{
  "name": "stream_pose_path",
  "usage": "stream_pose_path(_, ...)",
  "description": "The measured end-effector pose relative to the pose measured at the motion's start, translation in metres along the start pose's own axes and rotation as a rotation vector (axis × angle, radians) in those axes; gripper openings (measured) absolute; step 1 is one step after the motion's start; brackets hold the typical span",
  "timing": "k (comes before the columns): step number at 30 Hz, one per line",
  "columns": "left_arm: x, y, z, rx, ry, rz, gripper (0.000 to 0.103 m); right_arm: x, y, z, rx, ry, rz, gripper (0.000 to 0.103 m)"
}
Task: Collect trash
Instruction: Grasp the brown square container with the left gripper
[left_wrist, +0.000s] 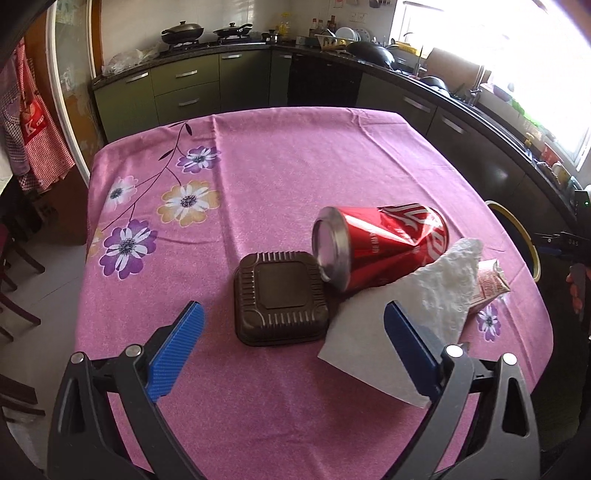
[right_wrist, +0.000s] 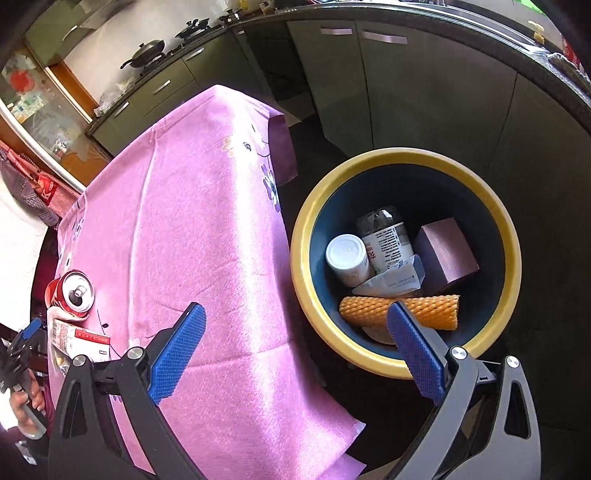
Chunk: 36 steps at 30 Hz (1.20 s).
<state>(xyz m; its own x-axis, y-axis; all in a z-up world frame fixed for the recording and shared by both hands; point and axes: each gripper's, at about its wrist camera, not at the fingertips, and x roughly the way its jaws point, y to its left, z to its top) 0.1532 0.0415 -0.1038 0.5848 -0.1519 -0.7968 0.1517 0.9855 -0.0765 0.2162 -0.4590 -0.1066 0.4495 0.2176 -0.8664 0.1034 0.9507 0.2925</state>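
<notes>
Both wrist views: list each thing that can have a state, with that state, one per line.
Left gripper: open, empty, above the table.
Right gripper: open, empty, by the bin.
Can: dented, lying on its side, tab opened.
Black tray: upside down on the cloth.
Napkin: crumpled, partly under the can.
Carton: flattened, beside the napkin.
Bin: open, partly filled.

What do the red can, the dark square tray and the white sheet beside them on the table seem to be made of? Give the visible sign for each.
Red can: thin metal, probably aluminium; glossy printed wall, dented, with a bare silver base.
Dark square tray: moulded plastic, semi-matte dark brown, ribbed sides.
White sheet: paper or tissue, matte, crumpled at its far end.
</notes>
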Motion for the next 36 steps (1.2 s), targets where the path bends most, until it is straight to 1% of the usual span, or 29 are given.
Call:
stream_pose_path(1,0.004,0.001,-0.001,0.0,0.007,0.007,0.092,0.001,0.001,-0.001,0.002,0.002,0.006,0.097)
stream_pose_path(3,0.011,0.004,-0.002,-0.005,0.02,0.014,0.08,0.002,0.002,-0.002,0.003,0.001,0.016,0.097)
stream_pose_path(6,0.021,0.011,-0.002,-0.037,0.04,0.012,0.07,0.001,0.003,-0.004,0.003,0.002,0.025,0.097)
stream_pose_path(8,0.026,0.015,-0.001,-0.052,0.048,0.006,0.07,0.002,0.004,-0.006,0.003,0.008,0.034,0.097)
stream_pose_path(10,0.029,0.015,-0.001,-0.049,0.051,0.011,0.068,0.005,0.005,-0.008,0.004,0.016,0.039,0.097)
stream_pose_path(19,0.038,0.011,0.003,-0.041,0.059,0.013,0.068,0.017,0.008,-0.012,0.012,0.041,0.059,0.097)
stream_pose_path(21,0.041,0.012,0.003,-0.045,0.067,0.013,0.064,0.017,0.01,-0.012,0.008,0.039,0.066,0.097)
stream_pose_path(24,0.042,0.012,0.004,-0.045,0.064,0.013,0.063,0.016,0.013,-0.012,0.003,0.038,0.072,0.097)
stream_pose_path(25,0.042,0.012,0.004,-0.043,0.062,0.015,0.063,0.016,0.013,-0.012,0.003,0.038,0.072,0.097)
stream_pose_path(26,0.042,0.011,0.004,-0.039,0.06,0.016,0.057,0.016,0.013,-0.012,0.003,0.038,0.073,0.097)
stream_pose_path(31,0.035,0.009,0.006,-0.023,0.043,0.035,0.057,0.014,0.013,-0.012,0.003,0.034,0.077,0.097)
stream_pose_path(36,0.019,0.008,0.006,-0.011,0.01,0.059,0.057,0.015,0.013,-0.012,0.005,0.036,0.081,0.097)
